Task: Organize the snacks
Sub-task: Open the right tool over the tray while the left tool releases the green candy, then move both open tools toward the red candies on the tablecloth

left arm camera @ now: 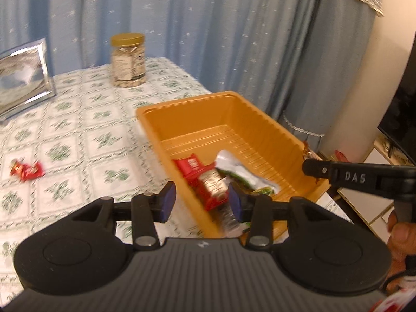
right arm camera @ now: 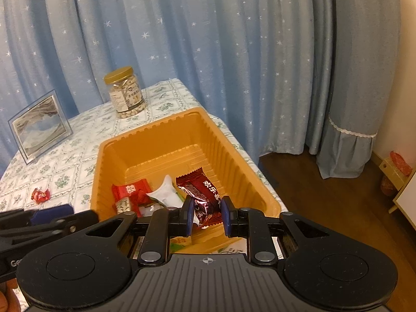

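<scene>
1. Tray [right arm camera: 156, 140]: an orange ribbed plastic tray on a table [right arm camera: 67, 156] with a green-patterned cloth, at the table's near right corner.
2. Right gripper [right arm camera: 206, 214]: above the tray's near end, its blue pads pinching a dark red snack pack [right arm camera: 200, 195] with white characters; the pack's upper end leans over the tray floor.
3. Left gripper [left arm camera: 200, 200]: over the tray's near left wall, pads spread apart. A red-and-silver snack [left arm camera: 210, 184] shows in the gap, blurred; the pads do not press on it, and whether it rests on the tray floor I cannot tell.
4. Inside the tray, near end: a red pack [right arm camera: 130, 189], a small silver-wrapped sweet [right arm camera: 123, 205] and a white pack [right arm camera: 166, 191] with green print.
5. Left of the tray, on the cloth: 1 red wrapped candy [right arm camera: 40, 195], well apart from it.
6. Behind the tray: a clear jar [right arm camera: 126, 93] of nuts with a gold lid; further left, a framed picture [right arm camera: 40, 127].
7. Beyond the table: blue star-print curtains [right arm camera: 208, 39].
</scene>
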The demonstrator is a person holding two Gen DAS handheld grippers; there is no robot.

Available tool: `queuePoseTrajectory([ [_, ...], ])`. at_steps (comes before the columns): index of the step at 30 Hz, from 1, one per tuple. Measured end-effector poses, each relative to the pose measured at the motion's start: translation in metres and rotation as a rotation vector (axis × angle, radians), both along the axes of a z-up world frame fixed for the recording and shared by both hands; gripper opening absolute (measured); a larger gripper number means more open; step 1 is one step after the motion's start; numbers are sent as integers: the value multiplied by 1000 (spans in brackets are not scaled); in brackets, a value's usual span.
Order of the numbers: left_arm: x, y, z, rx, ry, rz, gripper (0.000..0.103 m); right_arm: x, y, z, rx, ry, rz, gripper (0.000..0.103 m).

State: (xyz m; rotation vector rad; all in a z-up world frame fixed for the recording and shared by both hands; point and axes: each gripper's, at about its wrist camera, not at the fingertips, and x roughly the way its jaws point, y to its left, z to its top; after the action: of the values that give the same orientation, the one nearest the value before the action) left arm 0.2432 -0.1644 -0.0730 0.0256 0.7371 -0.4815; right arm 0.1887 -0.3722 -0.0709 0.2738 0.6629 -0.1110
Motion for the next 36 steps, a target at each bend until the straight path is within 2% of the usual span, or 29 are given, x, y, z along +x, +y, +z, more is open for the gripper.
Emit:
queuePoseTrajectory([
  [5, -3, 16, 2, -6, -4, 30, 41, 7, 8, 1, 13, -5, 33, 22],
  [8, -4, 19, 3, 3, -11, 37, 45, 12, 8, -1, 69, 0, 59, 23],
  [9, -5, 21, 3, 2, -10, 40, 47, 13, 7, -2, 75, 7, 49, 27],
  [10, -5, 23, 3, 2, -9, 43, 51, 12, 6, -2, 73, 7, 34, 41],
  [12, -8, 26, 5, 9, -13, 53, 55, 8, 4, -1, 82, -8, 19, 57],
  [23, -35, 56, 16, 11, -7, 117, 72, -35, 14, 6, 88, 20, -2, 57],
  [30, -58, 81, 25, 20, -3, 161, 80, -59, 42, 13, 90, 36, 25, 57],
  [36, -78, 103, 37, 22, -17, 193, 83, -72, 75, 22, 59, 35, 78, 57],
])
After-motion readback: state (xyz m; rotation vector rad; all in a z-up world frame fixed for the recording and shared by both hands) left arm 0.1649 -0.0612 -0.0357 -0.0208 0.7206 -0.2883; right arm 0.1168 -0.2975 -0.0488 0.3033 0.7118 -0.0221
